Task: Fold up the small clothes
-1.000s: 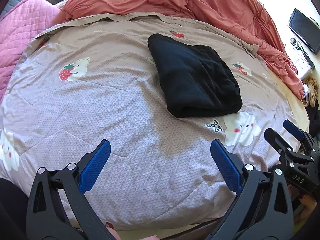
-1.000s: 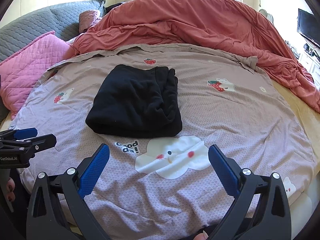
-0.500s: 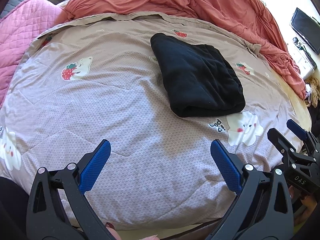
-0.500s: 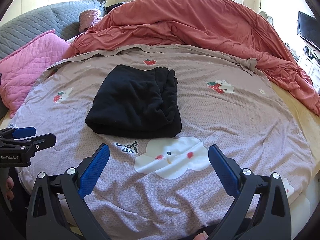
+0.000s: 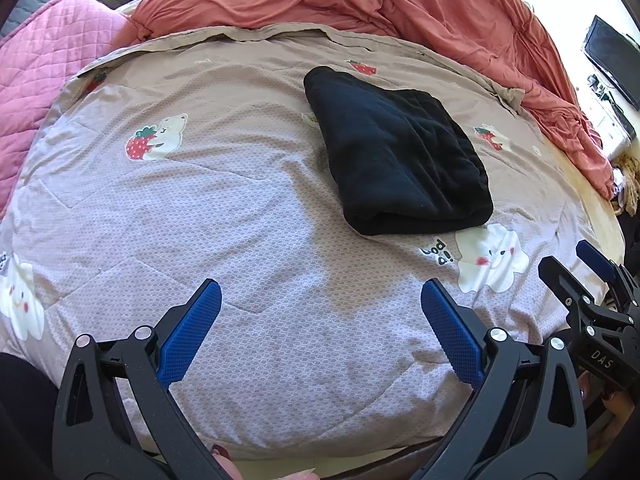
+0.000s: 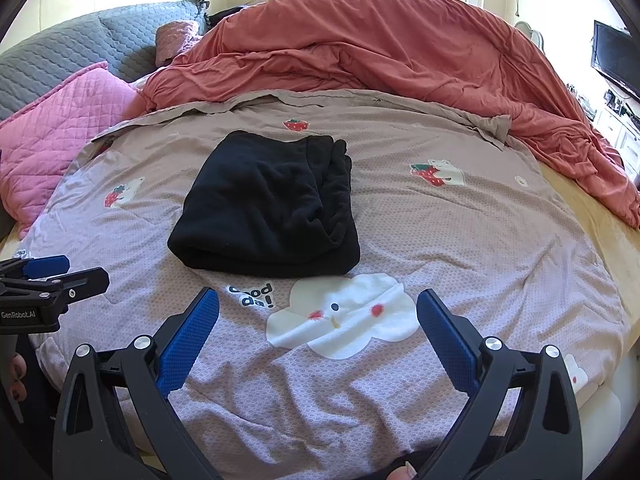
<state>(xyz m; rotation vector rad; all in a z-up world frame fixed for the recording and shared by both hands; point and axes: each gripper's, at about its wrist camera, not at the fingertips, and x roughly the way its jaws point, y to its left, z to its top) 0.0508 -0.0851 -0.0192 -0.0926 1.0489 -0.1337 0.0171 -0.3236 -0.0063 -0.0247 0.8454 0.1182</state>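
Lying folded into a thick rectangle on the printed quilt (image 6: 500,248), the black garment (image 6: 268,204) looks finished, while the left tongs (image 5: 320,332) and right tongs (image 6: 318,332) hang wide and empty near the bed's edge.

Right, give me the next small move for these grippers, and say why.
Probably none on this piece: keep both grippers back and go for the next garment. The black garment already lies folded in a compact stack on the printed quilt, apart from both tools. The left gripper and right gripper hang over the near edge, jaws wide open and empty. No other loose clothing is in view.
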